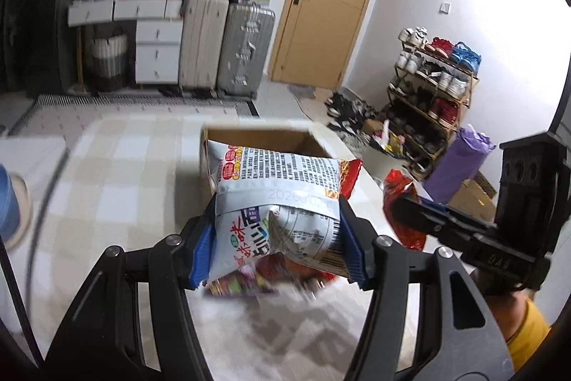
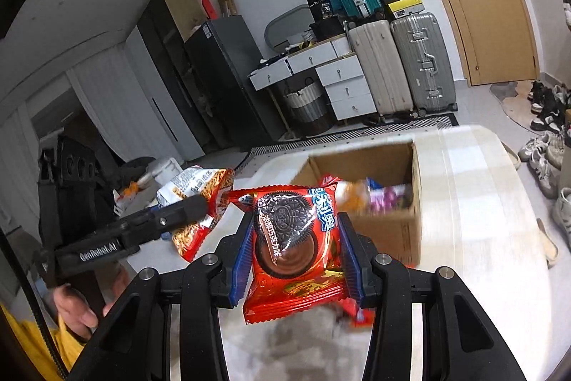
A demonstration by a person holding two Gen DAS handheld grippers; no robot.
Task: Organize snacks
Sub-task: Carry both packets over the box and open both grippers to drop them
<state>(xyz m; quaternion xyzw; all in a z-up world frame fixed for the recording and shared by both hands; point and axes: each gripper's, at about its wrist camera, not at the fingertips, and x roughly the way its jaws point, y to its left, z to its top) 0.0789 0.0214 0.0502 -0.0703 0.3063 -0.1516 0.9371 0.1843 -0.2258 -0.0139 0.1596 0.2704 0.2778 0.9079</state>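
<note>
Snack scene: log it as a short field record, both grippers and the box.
left gripper: shut on noodle pack
right gripper: shut on Oreo pack
box: cardboard, open top, on the table, some snacks inside
packs: both in the air, short of the box

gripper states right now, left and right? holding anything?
Left gripper: shut on the white noodle snack bag.
Right gripper: shut on the red Oreo packet.
</note>
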